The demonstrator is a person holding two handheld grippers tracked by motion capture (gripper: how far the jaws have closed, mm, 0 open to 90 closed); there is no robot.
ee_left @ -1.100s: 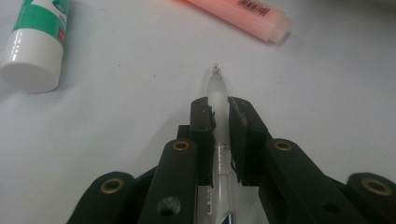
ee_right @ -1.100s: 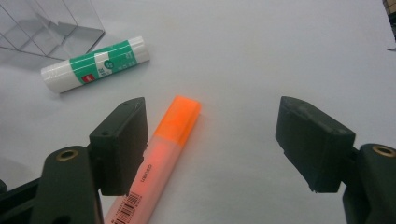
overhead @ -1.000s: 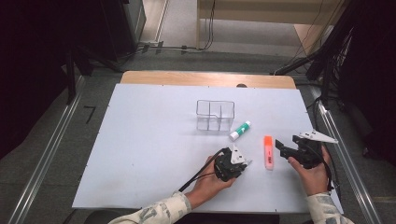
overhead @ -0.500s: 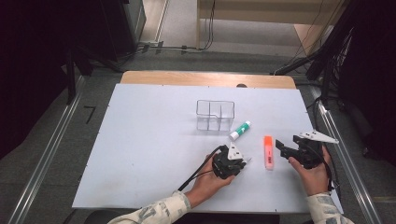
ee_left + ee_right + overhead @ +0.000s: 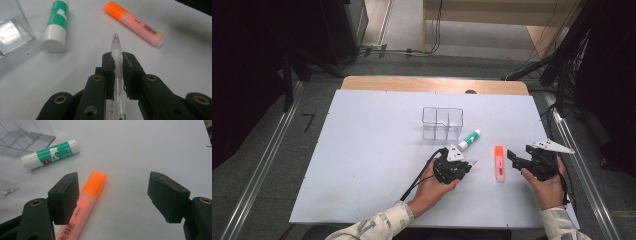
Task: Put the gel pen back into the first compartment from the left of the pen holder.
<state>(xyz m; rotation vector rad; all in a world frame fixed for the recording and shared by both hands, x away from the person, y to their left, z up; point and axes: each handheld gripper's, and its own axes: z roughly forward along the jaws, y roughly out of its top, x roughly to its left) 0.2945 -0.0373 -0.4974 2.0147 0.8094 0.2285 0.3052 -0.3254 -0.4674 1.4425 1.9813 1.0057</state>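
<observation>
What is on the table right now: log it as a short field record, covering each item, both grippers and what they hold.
surface: white table
left gripper: shut on clear plastic pen, tip pointing past the jaws
right gripper: open, jaws wide apart, nothing between the pads
orange highlighter marker: lying flat on the table, between the two grippers
green and white glue stick: lying flat beside the organiser
clear acrylic compartment organiser: upright, near table centre; nothing visible inside
</observation>
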